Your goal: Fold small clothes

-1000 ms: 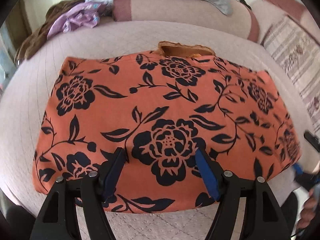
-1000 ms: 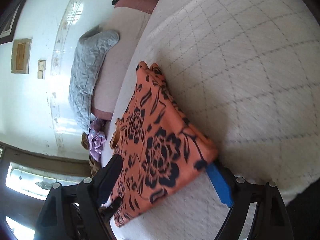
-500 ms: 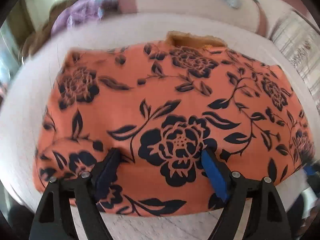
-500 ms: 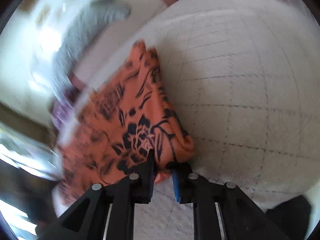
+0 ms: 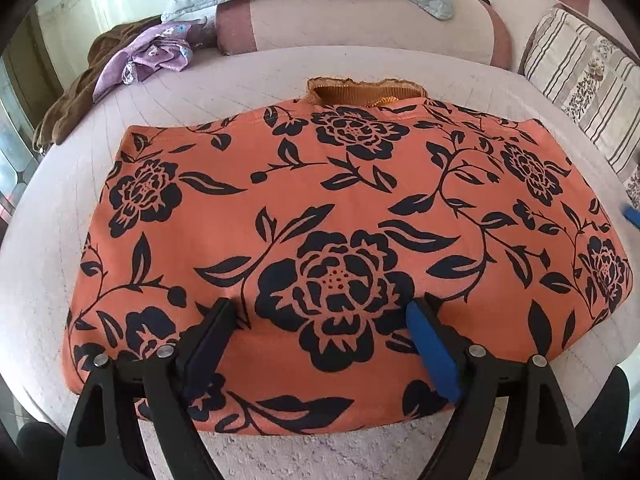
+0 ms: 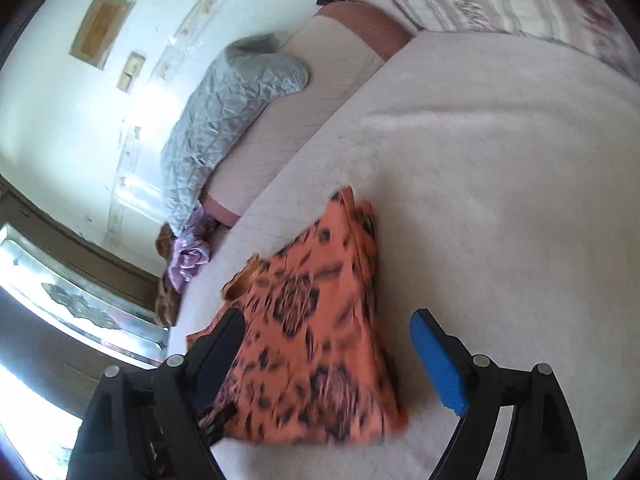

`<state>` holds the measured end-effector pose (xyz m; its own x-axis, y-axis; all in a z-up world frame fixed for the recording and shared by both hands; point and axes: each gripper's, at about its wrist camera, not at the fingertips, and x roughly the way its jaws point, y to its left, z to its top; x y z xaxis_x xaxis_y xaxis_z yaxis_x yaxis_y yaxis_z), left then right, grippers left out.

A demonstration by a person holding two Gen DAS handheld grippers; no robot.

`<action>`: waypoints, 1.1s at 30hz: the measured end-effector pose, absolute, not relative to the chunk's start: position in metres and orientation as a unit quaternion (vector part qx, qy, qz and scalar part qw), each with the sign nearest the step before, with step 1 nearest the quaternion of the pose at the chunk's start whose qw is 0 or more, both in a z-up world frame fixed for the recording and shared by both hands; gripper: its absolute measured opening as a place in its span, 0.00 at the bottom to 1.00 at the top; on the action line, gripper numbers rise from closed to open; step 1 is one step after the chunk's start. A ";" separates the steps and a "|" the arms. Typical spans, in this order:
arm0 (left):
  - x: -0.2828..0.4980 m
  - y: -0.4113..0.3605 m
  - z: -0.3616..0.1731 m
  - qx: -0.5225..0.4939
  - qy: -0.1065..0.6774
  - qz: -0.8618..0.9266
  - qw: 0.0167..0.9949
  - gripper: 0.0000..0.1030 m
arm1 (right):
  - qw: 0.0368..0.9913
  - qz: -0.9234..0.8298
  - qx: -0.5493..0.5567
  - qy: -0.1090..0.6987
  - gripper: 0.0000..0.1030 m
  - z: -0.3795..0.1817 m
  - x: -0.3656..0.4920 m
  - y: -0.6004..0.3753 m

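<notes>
Your left gripper [image 5: 320, 320] rests wide open, holding nothing, on the orange floral garment [image 5: 340, 208] lying folded on the bed [image 5: 248, 68], likely pinning it flat. Your right gripper [image 6: 326, 330] hangs equally spread and empty by its right edge, probably ready for the next fold.

A pale pink quilted bed cover [image 5: 248, 76] with faint stitched diamond lines carries everything. In the middle lies a folded orange garment with a black flower print [image 5: 340, 216], flat, a ribbed orange collar showing at its far edge. At the far left a crumpled lilac cloth [image 5: 154, 50] rests on a brown garment [image 5: 74, 100]. At the far right leans a striped cushion [image 5: 580, 84].
</notes>
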<state>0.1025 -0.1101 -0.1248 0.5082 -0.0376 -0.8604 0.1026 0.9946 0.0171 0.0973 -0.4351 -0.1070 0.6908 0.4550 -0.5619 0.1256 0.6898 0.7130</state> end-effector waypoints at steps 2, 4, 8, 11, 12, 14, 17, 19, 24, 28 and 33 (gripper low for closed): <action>0.102 -0.110 -0.125 0.036 0.492 -0.042 0.869 0.86 | 0.826 0.104 0.377 0.406 0.84 -0.114 0.140 -0.436; 0.104 -0.108 -0.127 0.039 0.489 -0.044 0.870 0.87 | 0.814 0.102 0.371 0.436 0.83 -0.126 0.172 -0.433; 0.097 -0.112 -0.125 0.039 0.485 -0.045 0.872 0.88 | 0.788 0.097 0.354 0.495 0.58 -0.158 0.227 -0.418; 0.097 -0.111 -0.126 0.040 0.484 -0.054 0.873 0.90 | 0.805 0.118 0.294 0.501 0.15 -0.145 0.239 -0.388; 0.096 -0.111 -0.126 0.042 0.481 -0.057 0.874 0.90 | 0.822 0.116 0.272 0.487 0.15 -0.132 0.236 -0.381; 0.095 -0.111 -0.128 0.047 0.476 -0.060 0.876 0.91 | 0.842 0.073 0.255 0.469 0.15 -0.126 0.231 -0.385; 0.098 -0.110 -0.128 0.047 0.479 -0.063 0.874 0.92 | 0.804 0.050 0.300 0.511 0.19 -0.166 0.237 -0.403; 0.098 -0.109 -0.128 0.045 0.480 -0.066 0.873 0.92 | 0.808 0.033 0.313 0.499 0.38 -0.152 0.227 -0.407; 0.101 -0.106 -0.123 0.036 0.488 -0.072 0.869 0.92 | 0.853 0.037 0.273 0.443 0.56 -0.087 0.184 -0.384; 0.092 -0.075 -0.092 -0.046 0.468 -0.081 0.879 0.91 | 0.860 0.136 0.254 0.421 0.75 -0.067 0.136 -0.339; 0.064 0.016 -0.067 -0.139 0.416 0.011 0.898 0.91 | 0.820 0.128 0.243 0.502 0.75 -0.135 0.100 -0.315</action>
